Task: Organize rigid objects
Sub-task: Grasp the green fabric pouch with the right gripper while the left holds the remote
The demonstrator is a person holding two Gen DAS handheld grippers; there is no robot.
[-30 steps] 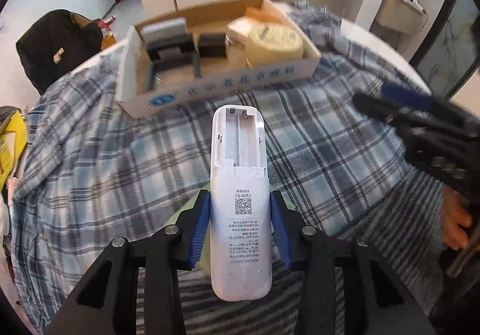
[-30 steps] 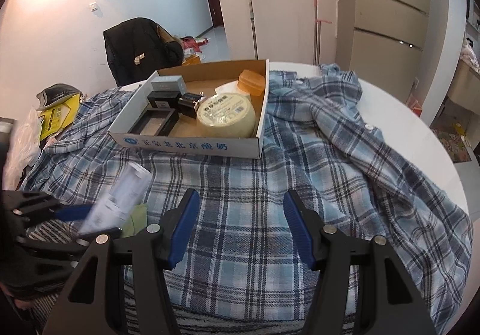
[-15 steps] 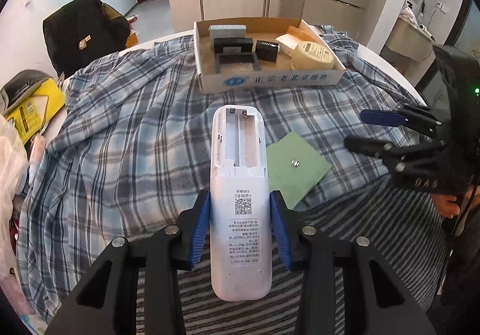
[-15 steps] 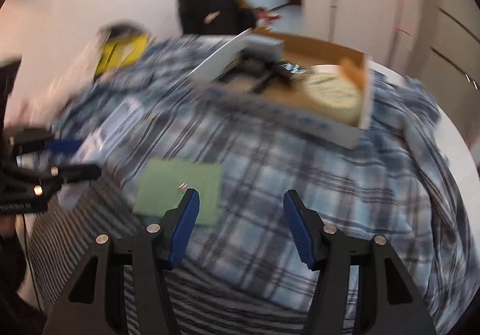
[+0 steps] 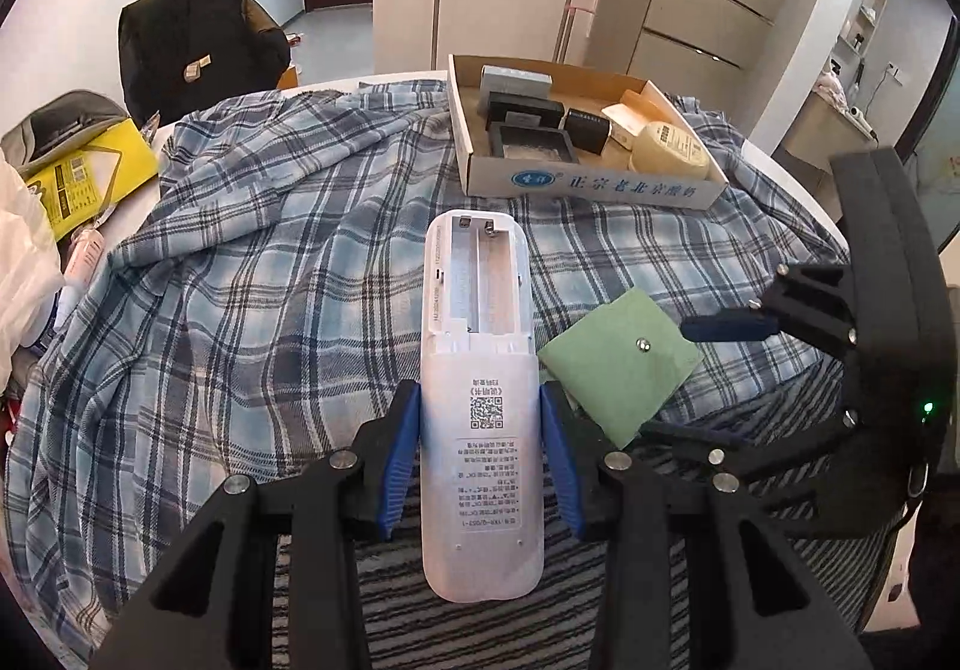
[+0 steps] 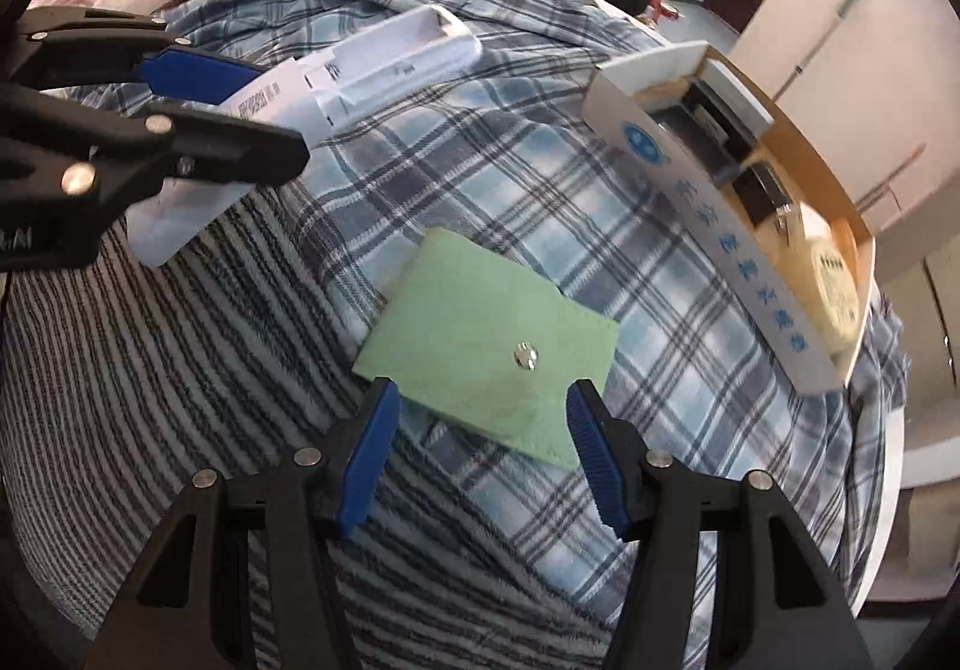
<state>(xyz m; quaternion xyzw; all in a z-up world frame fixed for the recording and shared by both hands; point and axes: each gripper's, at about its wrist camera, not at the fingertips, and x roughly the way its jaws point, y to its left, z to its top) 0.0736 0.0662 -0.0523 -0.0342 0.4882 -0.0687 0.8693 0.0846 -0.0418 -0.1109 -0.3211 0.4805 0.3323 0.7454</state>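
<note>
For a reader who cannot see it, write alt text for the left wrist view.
The left gripper clamps a white remote, back up, its battery bay open and empty. Ahead, on plaid cloth, lie a green pouch and a cardboard tray of small boxes. The right gripper stands open over the pouch.

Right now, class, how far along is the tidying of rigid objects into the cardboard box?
Done: the brown cardboard box already holds black cases and a cream round tin. In hand: the left tool grips a white remote control, battery bay open. Left: the right tool hangs open over a green cloth pouch.
</note>
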